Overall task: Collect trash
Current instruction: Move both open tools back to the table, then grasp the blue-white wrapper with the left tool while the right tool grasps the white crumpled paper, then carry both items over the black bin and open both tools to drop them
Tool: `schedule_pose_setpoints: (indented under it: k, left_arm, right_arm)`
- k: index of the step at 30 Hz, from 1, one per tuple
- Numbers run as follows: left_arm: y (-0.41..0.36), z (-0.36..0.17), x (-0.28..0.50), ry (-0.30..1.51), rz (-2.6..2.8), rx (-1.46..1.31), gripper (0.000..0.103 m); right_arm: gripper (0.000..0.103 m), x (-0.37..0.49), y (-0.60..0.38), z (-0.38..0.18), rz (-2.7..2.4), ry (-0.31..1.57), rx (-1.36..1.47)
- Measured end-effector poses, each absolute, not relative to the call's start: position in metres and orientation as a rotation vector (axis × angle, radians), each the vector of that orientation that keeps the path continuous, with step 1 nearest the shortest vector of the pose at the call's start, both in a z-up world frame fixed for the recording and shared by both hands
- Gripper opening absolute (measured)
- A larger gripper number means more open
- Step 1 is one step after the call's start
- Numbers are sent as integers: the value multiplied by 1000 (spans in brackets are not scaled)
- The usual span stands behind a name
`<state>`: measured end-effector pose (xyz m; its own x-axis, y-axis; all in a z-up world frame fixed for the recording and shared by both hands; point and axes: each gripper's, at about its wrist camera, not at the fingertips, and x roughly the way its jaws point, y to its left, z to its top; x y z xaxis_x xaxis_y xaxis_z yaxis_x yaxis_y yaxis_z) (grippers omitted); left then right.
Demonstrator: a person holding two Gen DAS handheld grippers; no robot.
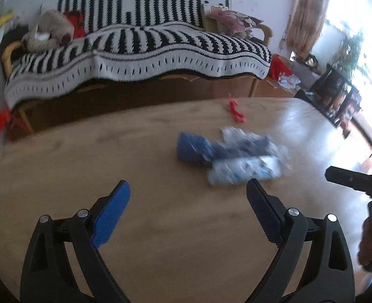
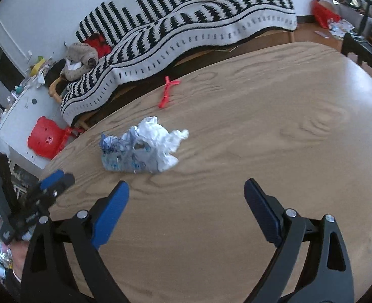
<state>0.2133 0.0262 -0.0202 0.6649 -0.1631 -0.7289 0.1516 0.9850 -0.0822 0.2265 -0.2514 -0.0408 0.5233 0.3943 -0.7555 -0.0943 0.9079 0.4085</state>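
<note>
While claw [image 2: 186,197] gapes, wrapper [image 2: 140,149] ahead-left

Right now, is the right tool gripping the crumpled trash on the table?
No. The right tool is open and empty, and the crumpled trash lies on the table ahead of it, untouched.

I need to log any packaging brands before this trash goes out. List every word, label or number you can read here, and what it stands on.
None can be read.
Crumpled wrapper: blue print, too creased and small to read; motion-blurred in the left wrist view.
Left tongs: small pale lettering on the black body, too small to read.
Red ribbon: no text.
</note>
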Motion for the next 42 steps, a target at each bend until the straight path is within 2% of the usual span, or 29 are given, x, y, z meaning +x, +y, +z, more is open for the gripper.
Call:
schedule_pose_setpoints:
  k: [7,13,16,17,20,21,23,24,28,30,42]
  left_arm:
    - [22,-27,272,807,-268,79,90]
    - [-2,-40,297,811,-397,175,90]
    - [-8,-52,295,821,-443,224,90]
    - [-6,-52,292,811,-462,215,90]
    - [-8,-53,279,816,-501,228,88]
    - [-10,-53,274,813,-510,240,81]
    - [-14,-55,262,821,-548,250,73]
    - [-15,-56,257,829,-563,242,65]
    - [-18,-57,228,841,-604,182,32]
    - [-17,-57,217,860,-587,146,22]
    - [-21,-34,123,847,-368,44,21]
  right_arm:
    - [82,271,-234,-63,332,1021,367]
    - [70,291,-210,-70,373,1035,339]
    - [54,295,-197,-71,387,1031,290]
    - [42,296,-194,-71,395,1032,281]
    - [27,295,-199,-77,436,1049,347]
    - [17,292,-201,-77,447,1046,359]
    - [8,285,-202,-73,448,1031,348]
    - [5,279,-205,-70,438,1026,338]
    - [3,255,-216,-58,397,1006,298]
    - [3,241,-225,-50,374,991,286]
    - [3,143,-269,2,347,897,245]
